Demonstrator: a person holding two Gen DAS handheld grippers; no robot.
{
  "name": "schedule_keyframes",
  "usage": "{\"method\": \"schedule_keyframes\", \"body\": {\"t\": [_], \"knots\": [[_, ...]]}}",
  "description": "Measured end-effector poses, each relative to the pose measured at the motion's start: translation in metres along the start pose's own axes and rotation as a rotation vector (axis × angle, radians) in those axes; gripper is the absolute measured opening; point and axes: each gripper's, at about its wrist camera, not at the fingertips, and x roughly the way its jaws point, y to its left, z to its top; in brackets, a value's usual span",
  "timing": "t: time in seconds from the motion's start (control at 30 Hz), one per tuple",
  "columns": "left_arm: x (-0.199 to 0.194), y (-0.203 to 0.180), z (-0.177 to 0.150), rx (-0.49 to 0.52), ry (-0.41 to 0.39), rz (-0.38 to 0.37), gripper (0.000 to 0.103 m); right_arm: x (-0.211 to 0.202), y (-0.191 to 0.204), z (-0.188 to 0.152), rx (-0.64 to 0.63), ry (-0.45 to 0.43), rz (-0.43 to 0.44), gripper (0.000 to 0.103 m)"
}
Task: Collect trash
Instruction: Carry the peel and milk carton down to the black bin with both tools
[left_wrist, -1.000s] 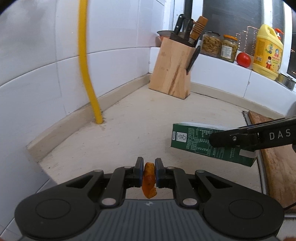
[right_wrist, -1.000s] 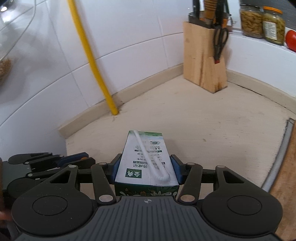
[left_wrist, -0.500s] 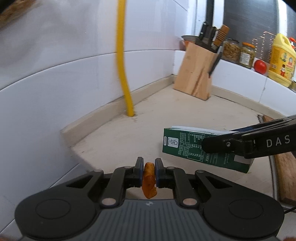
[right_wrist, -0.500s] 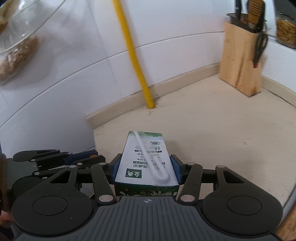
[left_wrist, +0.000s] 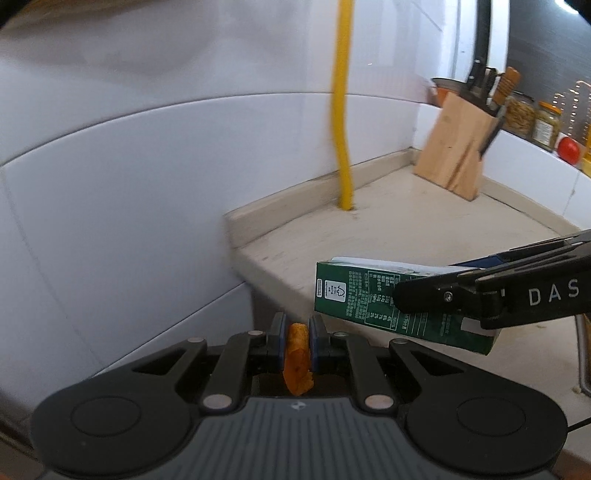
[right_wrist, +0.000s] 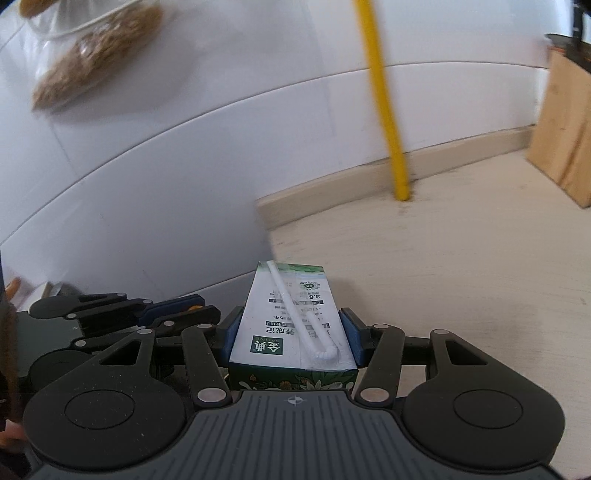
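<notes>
My left gripper (left_wrist: 297, 334) is shut on an orange scrap of peel (left_wrist: 297, 360) that hangs between its blue pads, held past the left end of the beige counter (left_wrist: 424, 236). To its right my right gripper (left_wrist: 458, 295) is shut on a green and white milk carton (left_wrist: 369, 295) lying on its side in the air. In the right wrist view the carton (right_wrist: 291, 325) fills the space between the blue pads of the right gripper (right_wrist: 291, 328), a white straw (right_wrist: 295, 314) taped along its top. The left gripper (right_wrist: 173, 314) shows at the lower left there.
A yellow pipe (left_wrist: 341, 110) runs down the white tiled wall to the counter. A wooden knife block (left_wrist: 458, 147), glass jars (left_wrist: 532, 118) and a tomato (left_wrist: 568, 149) stand at the back right. A bag of brown food (right_wrist: 92, 62) hangs high on the left wall.
Both grippers have swung left together, still holding the peel and the carton. The counter's left end and the wall below it have come into view; the knife block has slid right.
</notes>
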Motion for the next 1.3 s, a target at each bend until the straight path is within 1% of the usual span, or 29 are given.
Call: {"method": "schedule_keyframes", "body": {"t": [0.3, 0.67, 1.0, 1.3], "knots": [[-0.009, 0.022, -0.013, -0.036, 0.012, 0.047, 0.009, 0.022, 0.028, 0.001, -0.034, 0.041, 0.045, 0.061], [-0.016, 0.039, -0.028, -0.069, 0.035, 0.075, 0.009, 0.045, 0.046, -0.006, -0.054, 0.097, 0.072, 0.061], [-0.017, 0.052, -0.038, -0.088, 0.054, 0.082, 0.009, 0.059, 0.06, -0.017, -0.063, 0.133, 0.069, 0.061], [-0.008, 0.058, -0.044, -0.098, 0.073, 0.067, 0.009, 0.068, 0.058, -0.025, -0.04, 0.164, 0.043, 0.061]]}}
